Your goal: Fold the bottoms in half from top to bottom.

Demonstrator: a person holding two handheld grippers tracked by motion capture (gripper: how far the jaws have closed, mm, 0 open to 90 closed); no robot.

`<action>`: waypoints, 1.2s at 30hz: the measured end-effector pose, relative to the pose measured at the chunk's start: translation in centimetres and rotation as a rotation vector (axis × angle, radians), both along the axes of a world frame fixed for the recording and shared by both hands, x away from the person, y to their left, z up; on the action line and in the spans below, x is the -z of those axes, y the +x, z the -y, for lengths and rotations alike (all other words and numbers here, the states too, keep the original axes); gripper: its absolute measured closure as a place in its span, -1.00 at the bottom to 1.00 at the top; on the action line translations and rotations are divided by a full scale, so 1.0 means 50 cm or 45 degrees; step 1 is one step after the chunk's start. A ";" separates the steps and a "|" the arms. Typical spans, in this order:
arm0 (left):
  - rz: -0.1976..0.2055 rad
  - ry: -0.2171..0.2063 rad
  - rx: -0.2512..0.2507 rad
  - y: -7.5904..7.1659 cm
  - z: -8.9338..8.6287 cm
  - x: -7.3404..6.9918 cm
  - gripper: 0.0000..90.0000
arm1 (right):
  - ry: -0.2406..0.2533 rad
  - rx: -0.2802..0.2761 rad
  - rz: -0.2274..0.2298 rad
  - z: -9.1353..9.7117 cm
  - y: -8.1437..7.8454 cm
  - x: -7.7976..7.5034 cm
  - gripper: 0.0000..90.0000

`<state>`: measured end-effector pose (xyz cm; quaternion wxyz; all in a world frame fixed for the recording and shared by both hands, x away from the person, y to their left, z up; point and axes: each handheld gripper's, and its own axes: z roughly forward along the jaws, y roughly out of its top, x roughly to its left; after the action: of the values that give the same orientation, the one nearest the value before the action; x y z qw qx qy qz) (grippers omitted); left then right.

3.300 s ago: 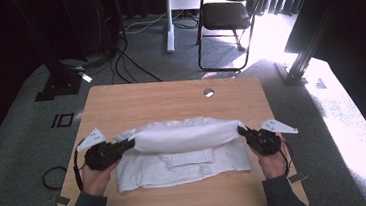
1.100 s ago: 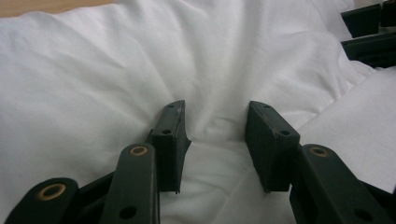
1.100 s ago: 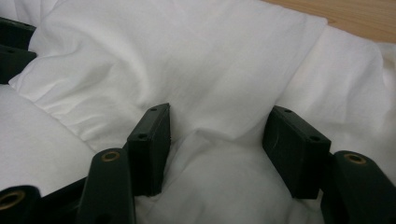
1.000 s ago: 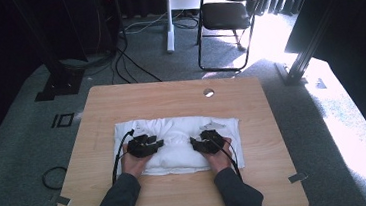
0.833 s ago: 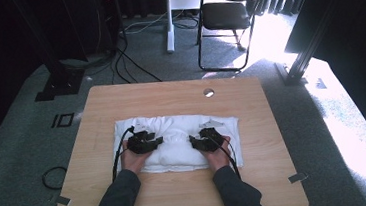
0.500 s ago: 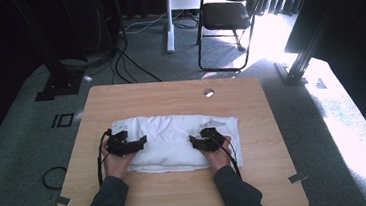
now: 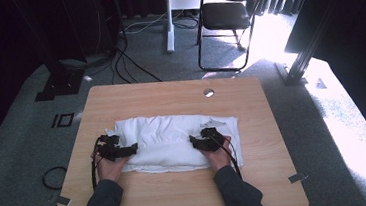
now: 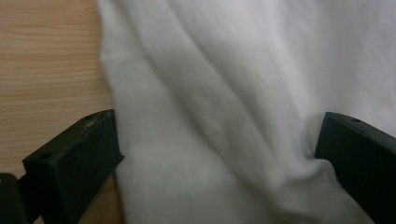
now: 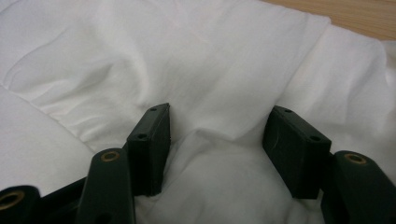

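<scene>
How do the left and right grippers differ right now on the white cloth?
The left gripper has its jaws spread wide, having just been opening, and sits at the cloth's left edge with bare table beside one jaw. The right gripper has narrower jaws with a raised fold of cloth between them, and sits well onto the fabric. Both rest low on the same folded cloth, pointing inward toward each other.

Sleeves: we wear dark grey long sleeves on both forearms.
Left tongs [image 7: 125,150]: ours are black, with blocky matt jaws, each showing a small screw hole.
Right tongs [image 7: 198,141]: ours are black too, with brass-coloured pivot pins and two small holes per jaw.
Cables: a black cable loops from each tool.
</scene>
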<state>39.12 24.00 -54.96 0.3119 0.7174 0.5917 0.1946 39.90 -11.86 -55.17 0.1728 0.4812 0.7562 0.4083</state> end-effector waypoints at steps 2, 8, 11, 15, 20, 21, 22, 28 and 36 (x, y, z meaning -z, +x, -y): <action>0.004 0.025 0.001 -0.001 0.004 0.001 -0.99 | 0.001 -0.002 0.001 0.001 0.000 0.000 -0.09; -0.013 0.067 -0.059 -0.006 0.011 0.000 -0.96 | 0.002 -0.003 0.001 0.001 0.000 0.000 -0.09; 0.012 0.069 -0.098 -0.006 0.000 0.004 -0.96 | 0.001 -0.003 0.004 0.001 -0.001 -0.001 -0.09; 0.021 0.062 -0.013 -0.013 0.002 -0.001 -0.82 | 0.005 -0.004 0.004 0.001 0.000 0.000 -0.09; 0.028 -0.028 0.118 -0.023 0.015 -0.009 0.15 | 0.009 -0.001 0.011 0.004 -0.005 -0.010 -0.08; 0.006 -0.093 0.140 -0.022 0.012 -0.008 0.48 | 0.018 0.000 0.019 0.006 -0.007 -0.016 -0.07; 0.006 -0.093 0.140 -0.022 0.012 -0.008 0.66 | 0.018 0.000 0.019 0.006 -0.007 -0.016 -0.07; 0.014 -0.273 0.174 -0.021 -0.016 -0.013 0.87 | -0.026 -0.107 0.149 -0.002 -0.041 -0.069 0.08; 0.132 -0.480 0.233 -0.030 -0.043 -0.062 0.88 | -0.115 -0.196 0.143 -0.036 -0.038 -0.064 -0.12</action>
<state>37.60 26.13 -51.88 0.4871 0.6860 0.5333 0.0880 38.01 -10.05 -51.96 0.2047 0.3898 0.7977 0.4122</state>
